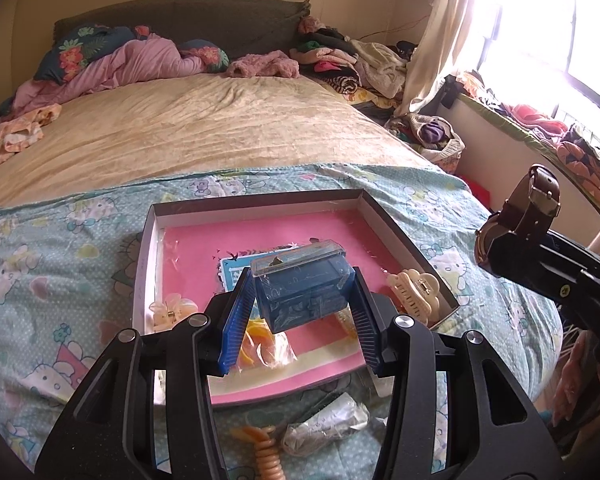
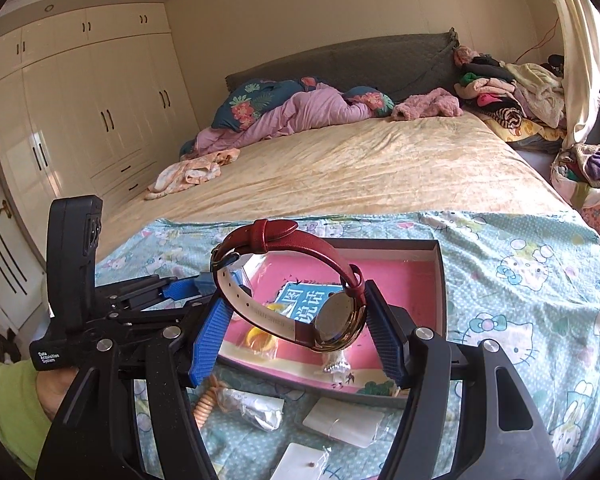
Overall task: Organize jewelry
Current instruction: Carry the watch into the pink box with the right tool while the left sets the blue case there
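left tongs (image 1: 304,316) grip blue box (image 1: 302,292) | right tongs (image 2: 296,332) apparently pinch watch (image 2: 300,292) | above tray (image 1: 384,208)

left wrist: close above tray (image 1: 256,200) — faces headboard | right wrist: same facing, from the right — both share tray

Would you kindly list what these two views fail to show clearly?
- Watch dial: right wrist view shows only its back; in the left wrist view it is too small.
- Blue box contents: left wrist view, tinted walls obscure them.
- Orange coil: cut off by the bottom edge, left wrist view.
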{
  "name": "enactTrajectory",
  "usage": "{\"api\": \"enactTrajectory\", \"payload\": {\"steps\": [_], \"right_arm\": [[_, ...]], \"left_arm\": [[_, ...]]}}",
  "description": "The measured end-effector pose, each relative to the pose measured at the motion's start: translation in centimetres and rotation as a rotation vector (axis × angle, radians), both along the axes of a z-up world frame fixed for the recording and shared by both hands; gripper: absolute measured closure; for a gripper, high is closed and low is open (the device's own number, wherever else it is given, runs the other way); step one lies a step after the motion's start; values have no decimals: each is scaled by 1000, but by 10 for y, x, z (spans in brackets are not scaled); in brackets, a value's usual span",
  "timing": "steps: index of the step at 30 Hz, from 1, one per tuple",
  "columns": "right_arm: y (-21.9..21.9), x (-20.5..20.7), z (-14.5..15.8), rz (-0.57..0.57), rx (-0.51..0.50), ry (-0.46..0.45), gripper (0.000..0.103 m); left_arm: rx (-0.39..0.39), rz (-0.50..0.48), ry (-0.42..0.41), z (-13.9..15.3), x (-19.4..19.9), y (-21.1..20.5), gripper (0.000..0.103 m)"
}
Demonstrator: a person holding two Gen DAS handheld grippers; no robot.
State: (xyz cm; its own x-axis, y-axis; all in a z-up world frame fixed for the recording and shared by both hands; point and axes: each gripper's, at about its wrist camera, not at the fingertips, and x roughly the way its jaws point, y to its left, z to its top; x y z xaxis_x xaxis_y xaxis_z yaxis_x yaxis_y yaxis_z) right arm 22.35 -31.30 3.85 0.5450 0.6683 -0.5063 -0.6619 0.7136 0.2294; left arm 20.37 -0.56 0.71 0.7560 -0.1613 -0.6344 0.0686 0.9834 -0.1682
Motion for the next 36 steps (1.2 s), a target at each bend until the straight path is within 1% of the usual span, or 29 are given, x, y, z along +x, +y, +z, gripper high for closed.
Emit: {"api": "enactTrajectory", "payload": {"steps": [11, 25, 31, 36], "right_arm": [[2, 33, -16, 8, -24, 45, 40], [16, 77, -62, 46, -66, 170, 40], [17, 87, -83, 44, -73, 233, 40], [13, 92, -94, 28, -82, 257, 40]], "left_arm": [[31, -6, 58, -26, 21, -4, 64], [78, -28, 133, -58, 39, -16, 64], [95, -24, 149, -64, 41, -16, 64], [100, -21, 161, -67, 40, -16, 64]]}}
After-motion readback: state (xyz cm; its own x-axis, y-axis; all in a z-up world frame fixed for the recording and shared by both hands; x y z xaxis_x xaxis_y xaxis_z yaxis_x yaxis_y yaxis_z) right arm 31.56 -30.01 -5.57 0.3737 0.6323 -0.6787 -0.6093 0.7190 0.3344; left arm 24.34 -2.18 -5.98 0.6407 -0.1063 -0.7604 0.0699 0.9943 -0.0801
